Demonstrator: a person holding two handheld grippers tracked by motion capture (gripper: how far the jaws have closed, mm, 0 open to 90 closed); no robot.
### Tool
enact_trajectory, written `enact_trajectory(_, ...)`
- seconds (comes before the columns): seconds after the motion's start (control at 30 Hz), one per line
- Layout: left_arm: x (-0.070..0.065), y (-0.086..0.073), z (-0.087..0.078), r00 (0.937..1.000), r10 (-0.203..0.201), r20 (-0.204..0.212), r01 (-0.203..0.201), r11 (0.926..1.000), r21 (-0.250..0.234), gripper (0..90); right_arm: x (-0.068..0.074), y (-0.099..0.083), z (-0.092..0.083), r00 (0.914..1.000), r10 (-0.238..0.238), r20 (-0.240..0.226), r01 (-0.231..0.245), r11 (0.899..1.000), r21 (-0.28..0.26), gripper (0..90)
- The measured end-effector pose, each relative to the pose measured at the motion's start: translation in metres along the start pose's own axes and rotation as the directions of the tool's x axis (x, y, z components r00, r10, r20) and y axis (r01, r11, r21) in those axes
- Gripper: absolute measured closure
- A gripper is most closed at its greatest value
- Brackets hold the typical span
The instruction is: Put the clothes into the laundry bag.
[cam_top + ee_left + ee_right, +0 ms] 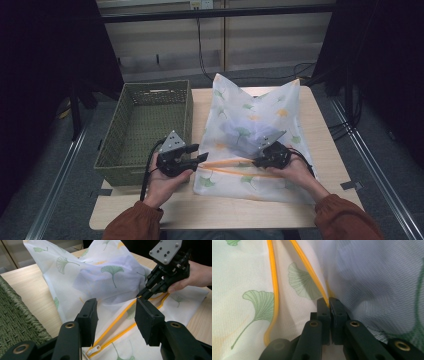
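Right gripper (256, 161) is clamped on the orange zip edge of one leaf-printed white bag (255, 130), which lies on the desk (330, 150) right of one green woven basket (145, 125). Left gripper (204, 158) sits at the bag's left edge, jaws parted with nothing pinched, the white zip pull (94, 349) just below them.

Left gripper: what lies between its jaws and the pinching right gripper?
In the left gripper view, the pouch's open yellow zipper lies between the left gripper and right gripper.
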State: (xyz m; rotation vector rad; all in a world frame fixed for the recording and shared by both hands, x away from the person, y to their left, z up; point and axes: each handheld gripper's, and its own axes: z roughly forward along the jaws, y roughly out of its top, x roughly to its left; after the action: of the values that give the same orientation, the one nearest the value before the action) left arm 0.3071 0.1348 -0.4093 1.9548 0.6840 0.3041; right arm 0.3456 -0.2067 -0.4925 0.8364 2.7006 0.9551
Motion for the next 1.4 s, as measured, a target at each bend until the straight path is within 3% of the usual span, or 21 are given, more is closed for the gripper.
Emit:
enact_trajectory(0.17, -0.001, 0.000, -0.003, 1.0000, 0.007, -0.005, -0.007, 1.0000, -0.002, 51.2, 0.002, -0.002, -0.004, 0.9998, 0.003, 0.019, -0.003, 1.000, -0.003, 82.7)
enact_trajectory(0.43, -0.001, -0.002, -0.016, 0.9997, 0.016, -0.020, -0.016, 0.9997, -0.019, 49.5, 0.025, -0.004, -0.020, 0.9998, 0.010, 0.014, -0.009, 0.997, -0.077, 70.8)
enact_trajectory(0.53, 0.002, -0.004, -0.017, 0.9996, 0.008, -0.029, -0.008, 0.9998, -0.016, 48.7, 0.029, -0.009, -0.024, 0.9995, 0.026, -0.016, -0.028, 0.995, -0.095, 68.8)
enact_trajectory(0.7, 0.001, -0.006, -0.019, 0.9994, 0.012, -0.031, -0.013, 0.9998, -0.012, 47.1, 0.032, -0.018, -0.026, 0.9976, 0.048, -0.049, -0.052, 0.995, -0.080, 67.5)
enact_trajectory(0.87, 0.001, -0.008, -0.023, 0.9997, -0.003, -0.025, 0.002, 0.9994, -0.033, 43.6, 0.032, -0.023, -0.030, 0.9954, 0.080, -0.052, -0.085, 0.993, -0.083, 67.5)
enact_trajectory(0.97, 0.001, -0.009, -0.028, 0.9994, -0.012, -0.033, 0.011, 0.9989, -0.045, 40.5, 0.031, -0.023, -0.039, 0.9910, 0.132, -0.024, -0.134, 0.980, -0.149, 67.5)
enact_trajectory(1.03, 0.002, -0.012, -0.031, 0.9991, -0.019, -0.037, 0.017, 0.9985, -0.053, 38.5, 0.031, -0.024, -0.048, 0.9882, 0.153, -0.014, -0.152, 0.965, -0.212, 67.2)
enact_trajectory(1.17, 0.003, -0.017, -0.039, 0.9976, -0.039, -0.057, 0.035, 0.9975, -0.062, 33.4, 0.034, -0.029, -0.063, 0.9846, 0.175, 0.013, -0.163, 0.942, -0.295, 64.7)
enact_trajectory(1.33, 0.004, -0.021, -0.053, 0.9961, -0.036, -0.080, 0.031, 0.9977, -0.060, 27.9, 0.041, -0.038, -0.082, 0.9783, 0.203, 0.042, -0.171, 0.907, -0.385, 60.2)
enact_trajectory(1.4, 0.004, -0.021, -0.059, 0.9955, -0.015, -0.093, 0.011, 0.9989, -0.045, 28.6, 0.042, -0.043, -0.088, 0.9732, 0.226, 0.045, -0.189, 0.896, -0.402, 55.3)
